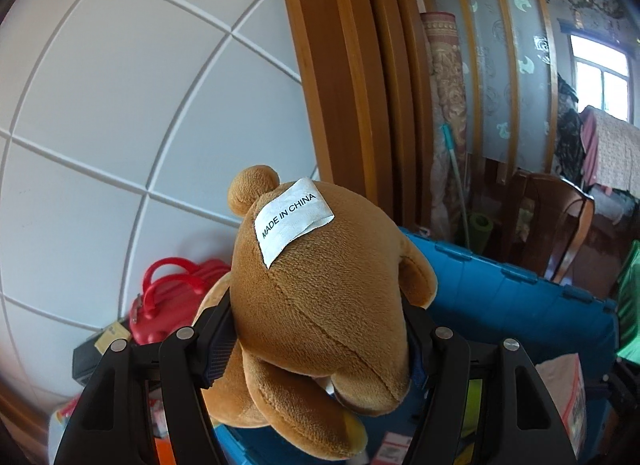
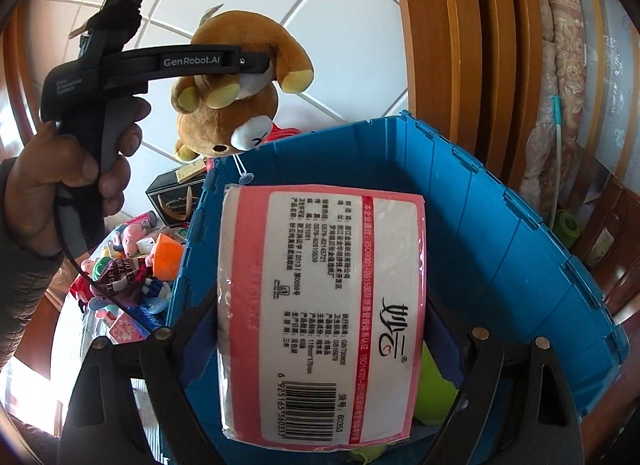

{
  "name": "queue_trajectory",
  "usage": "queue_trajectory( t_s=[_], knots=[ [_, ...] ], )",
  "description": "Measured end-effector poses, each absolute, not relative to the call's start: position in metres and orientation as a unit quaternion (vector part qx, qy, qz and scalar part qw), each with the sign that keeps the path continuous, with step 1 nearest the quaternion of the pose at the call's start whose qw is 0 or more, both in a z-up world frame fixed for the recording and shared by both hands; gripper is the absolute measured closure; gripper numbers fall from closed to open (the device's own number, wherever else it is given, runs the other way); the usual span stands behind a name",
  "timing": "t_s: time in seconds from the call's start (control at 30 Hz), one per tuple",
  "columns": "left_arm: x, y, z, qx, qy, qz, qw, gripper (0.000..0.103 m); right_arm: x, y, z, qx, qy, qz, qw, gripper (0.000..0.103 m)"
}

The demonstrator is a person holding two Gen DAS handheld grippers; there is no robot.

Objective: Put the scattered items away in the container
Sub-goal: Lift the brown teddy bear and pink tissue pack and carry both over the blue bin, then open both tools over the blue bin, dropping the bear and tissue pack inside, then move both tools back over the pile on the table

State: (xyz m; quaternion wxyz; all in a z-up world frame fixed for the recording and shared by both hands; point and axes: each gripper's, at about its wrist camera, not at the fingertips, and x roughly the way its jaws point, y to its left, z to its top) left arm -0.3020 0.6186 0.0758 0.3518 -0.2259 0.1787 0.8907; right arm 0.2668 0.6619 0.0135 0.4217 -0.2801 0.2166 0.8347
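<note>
A brown plush bear (image 1: 320,285) is clamped between the jaws of the left gripper (image 1: 318,329), held above the blue crate (image 2: 500,233). A pink-and-white tissue pack (image 2: 320,305) is gripped by the right gripper (image 2: 320,329) over the crate's opening.

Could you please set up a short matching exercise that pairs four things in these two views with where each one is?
Things
1. brown teddy bear
2. pink tissue pack
3. blue crate
4. red bag

Places
A. clamped in the right gripper, over the crate
B. by the tiled wall, behind the bear
C. clamped in the left gripper
D. under both grippers, open at the top

Pairs: 1-C, 2-A, 3-D, 4-B
</note>
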Motion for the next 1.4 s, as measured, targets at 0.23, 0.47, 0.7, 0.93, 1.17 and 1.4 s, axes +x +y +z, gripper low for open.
queue_trajectory(
  t_s=[0.23, 0.47, 0.7, 0.93, 1.17, 1.4],
  knots=[
    [-0.308, 0.646, 0.075, -0.219, 0.176, 0.884, 0.374, 0.032, 0.270, 0.671, 0.008, -0.291, 0.225, 0.822, 0.435, 0.014],
    [-0.314, 0.655, 0.090, -0.198, 0.176, 0.890, 0.371, 0.020, 0.268, 0.677, 0.006, -0.292, 0.226, 0.824, 0.431, 0.013],
    [-0.322, 0.635, 0.089, -0.201, 0.169, 0.899, 0.352, 0.001, 0.265, 0.685, 0.004, -0.289, 0.224, 0.822, 0.437, 0.000],
    [-0.323, 0.603, 0.089, -0.205, 0.157, 0.908, 0.330, 0.001, 0.259, 0.685, 0.007, -0.288, 0.222, 0.829, 0.424, 0.000],
    [-0.313, 0.545, 0.082, -0.226, 0.144, 0.919, 0.288, 0.001, 0.242, 0.679, 0.009, -0.283, 0.219, 0.843, 0.403, 0.000],
    [-0.286, 0.473, 0.059, -0.261, 0.130, 0.924, 0.246, 0.001, 0.204, 0.650, 0.016, -0.281, 0.185, 0.849, 0.408, 0.000]
  ],
)
